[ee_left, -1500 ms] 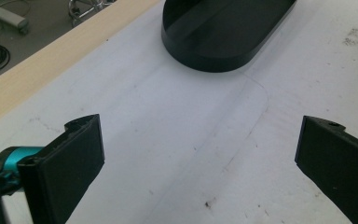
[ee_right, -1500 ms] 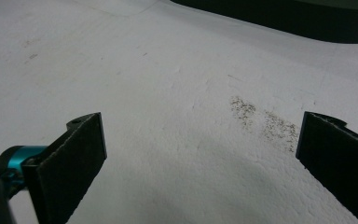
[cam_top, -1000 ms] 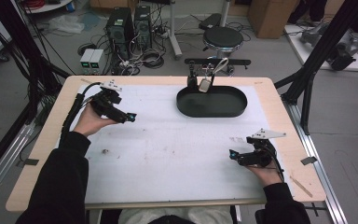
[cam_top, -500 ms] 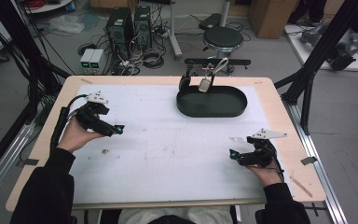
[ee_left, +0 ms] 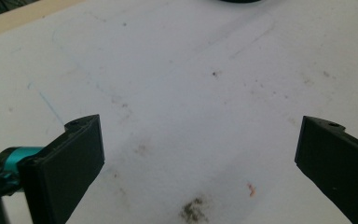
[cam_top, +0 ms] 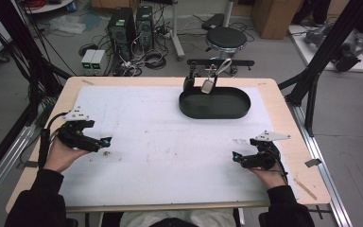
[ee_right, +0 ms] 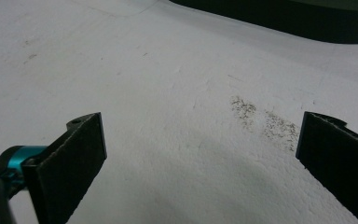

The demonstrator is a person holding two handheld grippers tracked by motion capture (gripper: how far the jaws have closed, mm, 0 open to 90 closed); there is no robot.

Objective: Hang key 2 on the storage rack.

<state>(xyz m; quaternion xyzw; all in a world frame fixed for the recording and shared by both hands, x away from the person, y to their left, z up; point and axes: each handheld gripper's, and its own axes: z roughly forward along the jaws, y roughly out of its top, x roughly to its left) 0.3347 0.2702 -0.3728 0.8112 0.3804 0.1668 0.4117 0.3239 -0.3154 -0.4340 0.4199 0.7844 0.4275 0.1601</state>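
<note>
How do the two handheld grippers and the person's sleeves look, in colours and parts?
Both the left gripper and the right gripper are black, each with a grey three-cornered plate on top and a teal part near the tip. In the gripper views the jaws are flat black pads beside a teal metal fitting. A black cable trails from each. The sleeves are black.

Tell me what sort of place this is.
Probably a robotics lab or data-recording workshop. A table with a white mat sits inside a black frame, computer towers and tangled cables stand on the floor behind it, and each hand holds a gripper, left and right.
</note>
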